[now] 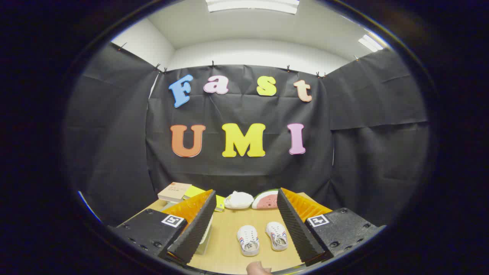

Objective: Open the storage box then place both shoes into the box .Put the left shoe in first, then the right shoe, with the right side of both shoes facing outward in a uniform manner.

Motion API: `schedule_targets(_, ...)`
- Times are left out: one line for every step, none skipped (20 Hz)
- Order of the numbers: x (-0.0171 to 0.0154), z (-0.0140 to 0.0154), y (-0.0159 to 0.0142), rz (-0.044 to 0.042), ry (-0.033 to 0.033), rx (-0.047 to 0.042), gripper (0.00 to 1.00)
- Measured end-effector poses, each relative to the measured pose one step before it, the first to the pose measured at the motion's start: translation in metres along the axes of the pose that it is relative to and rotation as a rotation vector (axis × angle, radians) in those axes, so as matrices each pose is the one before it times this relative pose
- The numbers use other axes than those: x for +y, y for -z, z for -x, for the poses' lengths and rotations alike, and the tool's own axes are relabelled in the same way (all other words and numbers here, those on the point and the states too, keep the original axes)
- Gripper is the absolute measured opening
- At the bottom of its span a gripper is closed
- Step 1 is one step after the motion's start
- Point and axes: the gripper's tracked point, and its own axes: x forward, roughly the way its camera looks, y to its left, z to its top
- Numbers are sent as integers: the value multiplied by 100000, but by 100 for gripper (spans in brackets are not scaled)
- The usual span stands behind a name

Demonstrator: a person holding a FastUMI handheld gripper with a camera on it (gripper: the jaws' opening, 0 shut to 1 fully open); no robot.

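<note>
Gripper [246, 229] held above the wooden table [229, 259], fingers spread wide, nothing between them but open air. Fingertip of a person's hand [259, 268] just visible at the near table edge.

Between the fingers, on the table: two small white shoes, toes pointing away. Left-hand shoe [248, 240] with red-blue side stripes; right-hand shoe [277, 235] just beside it, close to the right finger, not touching it.

Partly behind the left finger: a pale upright object, probably the storage box [204, 236]. Identity judged from the task, not confirmed.

Farther back, near the booth wall: white crumpled cloth or bag [238, 200], watermelon-slice item [266, 199], stack of a beige book [174, 191] over yellow sheets [195, 191].

Step in hand, judged: box opening, not yet begun. To do well: swing left and down until the box is fully in sight before closing; find the lid edge or flap; keep the fingers clear of the shoes; lift the lid fully so it stays open before fetching the left-foot shoe.

Hard to make out: box mostly hidden by the left finger, lid state unknown. Which shoe is the left-foot one not certain from this angle. Far items too small to name with confidence.
</note>
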Motion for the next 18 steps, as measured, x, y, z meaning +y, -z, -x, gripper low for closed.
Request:
schedule_targets(168, -28, 0, 393, -442, 25, 100)
schedule_targets(102, -124, -59, 576, -80, -242, 100)
schedule_targets(-20, 17, -115, 417, 43, -389, 100)
schedule_targets(43, -49, 53, 59, 143, -227, 100)
schedule_targets(-173, -37, -2, -93, 650, 93, 100)
schedule_targets(-34, -50, 148, 171, 670, 375, 100)
schedule_targets(61, -26, 95, 320, 230, 462, 100)
schedule_targets(30, -77, 192, 368, 234, 345, 100)
schedule_targets(69, -14, -42, 250, -214, -138, 100)
schedule_targets(259, 25, -118, 150, -638, -375, 100)
schedule_targets(213, 110, -143, 282, -437, -612, 100)
schedule_targets(145, -16, 61, 193, -295, -417, 100)
schedule_targets(136, 34, 94, 148, -254, -259, 100)
schedule_targets(46, -6, 179, 140, -177, 219, 100)
schedule_targets(72, -17, 151, -2, 11, 276, 100)
schedule_targets(53, 13, 181, -119, 96, 430, 100)
schedule_targets(93, -62, 105, -34, 24, 160, 100)
schedule_targets(40, -29, 120, 127, 50, 177, 100)
